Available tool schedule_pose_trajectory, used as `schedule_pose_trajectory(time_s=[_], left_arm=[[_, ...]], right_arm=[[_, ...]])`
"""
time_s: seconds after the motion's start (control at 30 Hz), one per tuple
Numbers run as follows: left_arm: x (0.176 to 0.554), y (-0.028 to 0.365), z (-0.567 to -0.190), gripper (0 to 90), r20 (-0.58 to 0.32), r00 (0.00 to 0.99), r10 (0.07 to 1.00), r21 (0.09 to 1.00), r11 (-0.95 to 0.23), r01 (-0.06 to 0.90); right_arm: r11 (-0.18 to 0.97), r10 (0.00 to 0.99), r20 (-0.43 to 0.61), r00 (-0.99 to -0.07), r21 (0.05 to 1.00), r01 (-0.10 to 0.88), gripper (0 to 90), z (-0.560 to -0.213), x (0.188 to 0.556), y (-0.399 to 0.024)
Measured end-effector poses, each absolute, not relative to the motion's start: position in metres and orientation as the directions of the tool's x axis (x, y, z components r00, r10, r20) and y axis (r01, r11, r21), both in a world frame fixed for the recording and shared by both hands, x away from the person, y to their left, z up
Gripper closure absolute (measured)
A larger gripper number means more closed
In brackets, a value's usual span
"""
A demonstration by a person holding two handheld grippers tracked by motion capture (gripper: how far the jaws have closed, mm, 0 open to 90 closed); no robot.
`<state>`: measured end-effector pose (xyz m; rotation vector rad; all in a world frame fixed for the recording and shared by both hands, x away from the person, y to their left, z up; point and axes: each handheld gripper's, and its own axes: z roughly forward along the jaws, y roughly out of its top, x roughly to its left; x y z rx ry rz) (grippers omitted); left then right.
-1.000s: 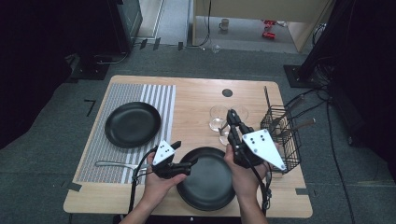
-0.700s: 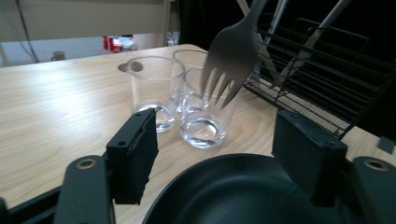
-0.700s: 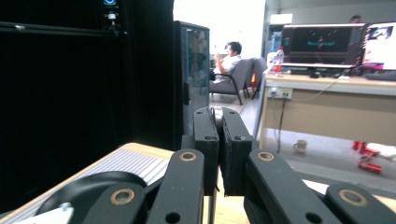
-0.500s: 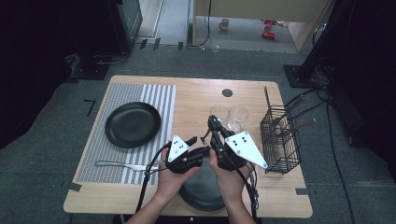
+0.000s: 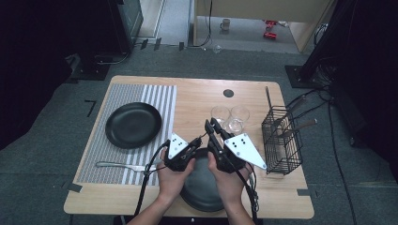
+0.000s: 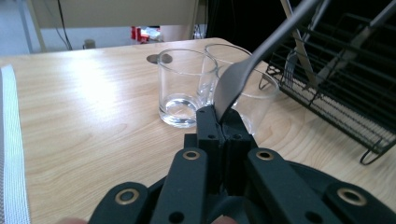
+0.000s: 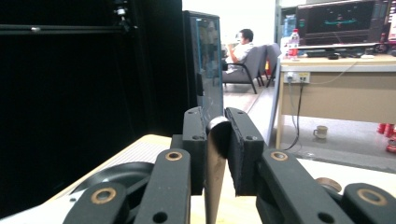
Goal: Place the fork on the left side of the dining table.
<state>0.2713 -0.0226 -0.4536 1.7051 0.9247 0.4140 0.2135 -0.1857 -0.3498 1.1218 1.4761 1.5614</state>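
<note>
A grey metal utensil point(image 6: 238, 74), spoon-like, spans between both grippers over the front-centre black plate point(image 5: 202, 192). My left gripper point(image 5: 197, 142) is shut on its broad end; in the left gripper view the jaws point(image 6: 223, 116) pinch that end and the handle rises to the upper right. My right gripper point(image 5: 210, 123) points up and away, shut on the rounded handle end point(image 7: 215, 154), which sits between its fingertips point(image 7: 217, 119). The two grippers almost touch tip to tip.
Three clear glasses point(image 5: 230, 117) stand just beyond the grippers. A black wire basket point(image 5: 281, 140) with cutlery is at the right. A second black plate point(image 5: 133, 124) lies on a striped mat point(image 5: 150, 93), with a fork point(image 5: 119, 165) in front of it.
My right gripper has swung left from beside the basket to the table's middle. My left gripper has moved up and right to meet it, closing on the same utensil.
</note>
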Motion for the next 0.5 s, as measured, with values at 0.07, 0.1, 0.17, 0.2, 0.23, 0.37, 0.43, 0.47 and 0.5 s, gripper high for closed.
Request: schedule_pose_trajectory(time_s=[0.07, 0.1, 0.17, 0.2, 0.23, 0.37, 0.43, 0.47, 0.5], left_arm=[[0.274, -0.021, -0.452, 90.0, -0.191, 0.64, 0.744, 0.92, -0.091, 0.38], [0.274, -0.02, -0.452, 90.0, -0.206, 0.639, 0.741, 0.919, -0.077, 0.386], [0.276, -0.017, -0.449, 90.0, -0.244, 0.642, 0.727, 0.914, -0.048, 0.402], [0.276, -0.017, -0.449, 90.0, -0.244, 0.642, 0.727, 0.914, -0.048, 0.402], [0.277, -0.015, -0.446, 90.0, -0.265, 0.645, 0.717, 0.911, -0.033, 0.411], [0.278, -0.011, -0.443, 90.0, -0.31, 0.649, 0.695, 0.898, -0.011, 0.44], [0.278, -0.009, -0.441, 90.0, -0.322, 0.652, 0.686, 0.895, -0.003, 0.446], [0.278, -0.008, -0.441, 90.0, -0.323, 0.653, 0.685, 0.895, -0.002, 0.445], [0.277, -0.008, -0.441, 90.0, -0.324, 0.654, 0.684, 0.896, -0.001, 0.445]], right_arm=[[-0.088, 0.914, 0.107, -0.391, 0.994, 0.067, 78.2, -0.351, 0.214, -0.185], [-0.077, 0.909, 0.097, -0.405, 0.995, 0.063, 75.4, -0.352, 0.214, -0.185], [-0.039, 0.898, 0.07, -0.433, 0.996, 0.08, 71.4, -0.357, 0.218, -0.183], [-0.027, 0.892, 0.064, -0.448, 0.996, 0.089, 71.5, -0.36, 0.22, -0.182], [-0.015, 0.883, 0.056, -0.465, 0.996, 0.091, 71.5, -0.366, 0.222, -0.18], [0.024, 0.855, 0.035, -0.517, 0.994, 0.106, 73.3, -0.385, 0.231, -0.179], [0.022, 0.839, 0.05, -0.542, 0.992, 0.126, 76.3, -0.394, 0.236, -0.181], [0.014, 0.829, 0.063, -0.556, 0.991, 0.133, 78.1, -0.398, 0.238, -0.182], [0.012, 0.823, 0.068, -0.564, 0.99, 0.137, 79.0, -0.401, 0.24, -0.183]])
